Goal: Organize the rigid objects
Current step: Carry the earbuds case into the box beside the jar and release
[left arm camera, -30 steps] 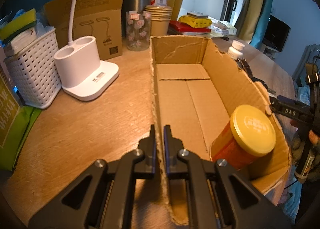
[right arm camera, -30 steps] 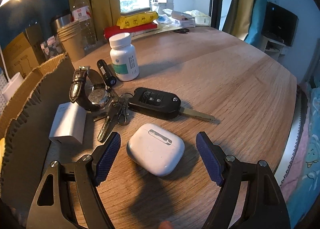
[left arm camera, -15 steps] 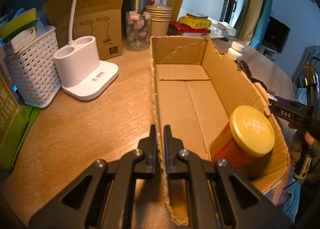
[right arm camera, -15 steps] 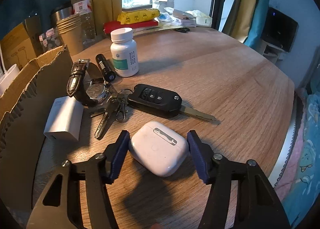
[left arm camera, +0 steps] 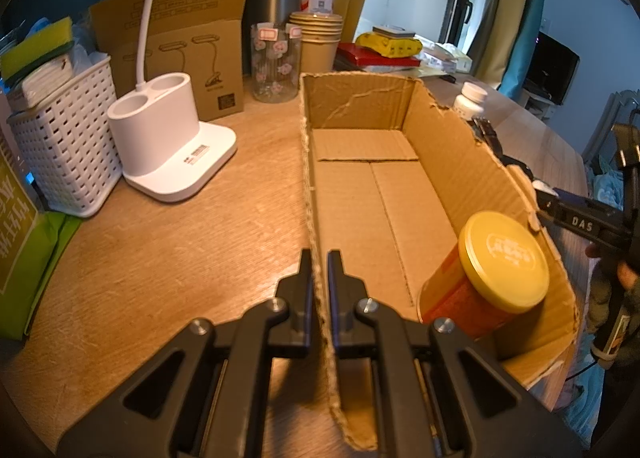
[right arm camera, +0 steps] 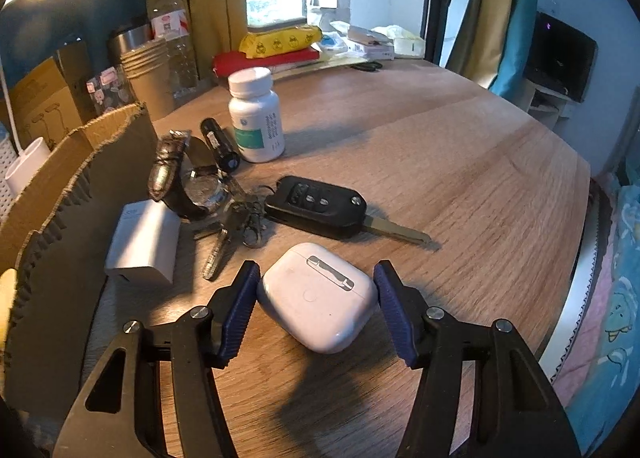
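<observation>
Earbud case gripped, box held steady.
Left gripper pinches the box wall; right gripper seems clamped on the case, at six o'clock from the key. Next: lift it into the box at nine o'clock.

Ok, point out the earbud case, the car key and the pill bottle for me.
earbud case (right arm camera: 320,294): right wrist view, middle of its white top face.
car key (right arm camera: 316,206): right wrist view, black fob body by the buttons.
pill bottle (right arm camera: 258,126): right wrist view, its label, below the white cap.
</observation>
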Available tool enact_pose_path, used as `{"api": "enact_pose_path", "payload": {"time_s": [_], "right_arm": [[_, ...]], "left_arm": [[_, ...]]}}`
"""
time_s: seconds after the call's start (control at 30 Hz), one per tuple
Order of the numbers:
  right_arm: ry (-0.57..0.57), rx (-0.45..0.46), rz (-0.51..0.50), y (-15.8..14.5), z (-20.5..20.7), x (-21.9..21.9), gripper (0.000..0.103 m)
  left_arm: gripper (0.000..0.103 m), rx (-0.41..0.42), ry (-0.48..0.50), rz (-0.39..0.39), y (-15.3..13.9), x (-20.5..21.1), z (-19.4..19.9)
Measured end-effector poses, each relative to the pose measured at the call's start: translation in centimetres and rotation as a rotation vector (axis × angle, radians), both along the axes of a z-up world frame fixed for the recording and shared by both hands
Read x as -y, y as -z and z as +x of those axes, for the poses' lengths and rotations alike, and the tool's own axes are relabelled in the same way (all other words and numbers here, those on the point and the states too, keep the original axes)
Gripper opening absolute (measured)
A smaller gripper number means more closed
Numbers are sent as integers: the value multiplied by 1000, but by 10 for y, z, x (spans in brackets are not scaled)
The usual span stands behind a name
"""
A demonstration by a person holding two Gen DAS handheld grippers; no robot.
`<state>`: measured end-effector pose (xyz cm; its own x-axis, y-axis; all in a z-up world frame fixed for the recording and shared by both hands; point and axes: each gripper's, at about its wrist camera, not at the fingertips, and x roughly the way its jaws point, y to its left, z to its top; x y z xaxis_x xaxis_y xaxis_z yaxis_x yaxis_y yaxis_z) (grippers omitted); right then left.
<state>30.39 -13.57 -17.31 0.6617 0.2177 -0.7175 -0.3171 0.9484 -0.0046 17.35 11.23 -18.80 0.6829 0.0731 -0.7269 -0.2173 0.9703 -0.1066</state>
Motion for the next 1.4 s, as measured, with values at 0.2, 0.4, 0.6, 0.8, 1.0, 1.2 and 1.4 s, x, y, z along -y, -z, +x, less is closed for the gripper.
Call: {"api": "enact_pose_path", "payload": {"time_s": [0.2, 0.4, 0.6, 0.8, 1.0, 1.2, 1.4], "right_arm": [[-26, 29, 15, -18, -7, -5, 62], [-55, 55, 36, -36, -16, -15, 62], [-103, 77, 63, -56, -25, -30, 62], [-155, 102, 84, -74, -33, -47, 62], [-218, 108, 90, -82, -39, -69, 62], [-282, 117, 91, -88, -46, -94, 62], [-347, 119, 82, -89, -53, -117, 62]], "left_arm": [[7, 0, 0, -1, 0, 0, 0], [7, 0, 1, -2, 0, 1, 0], [7, 1, 1, -2, -1, 1, -1], [7, 3, 5, -6, -3, 6, 0], [7, 7, 13, -12, -3, 4, -1], [7, 10, 15, -22, -2, 2, -1], [7, 13, 16, -31, -1, -1, -1]]}}
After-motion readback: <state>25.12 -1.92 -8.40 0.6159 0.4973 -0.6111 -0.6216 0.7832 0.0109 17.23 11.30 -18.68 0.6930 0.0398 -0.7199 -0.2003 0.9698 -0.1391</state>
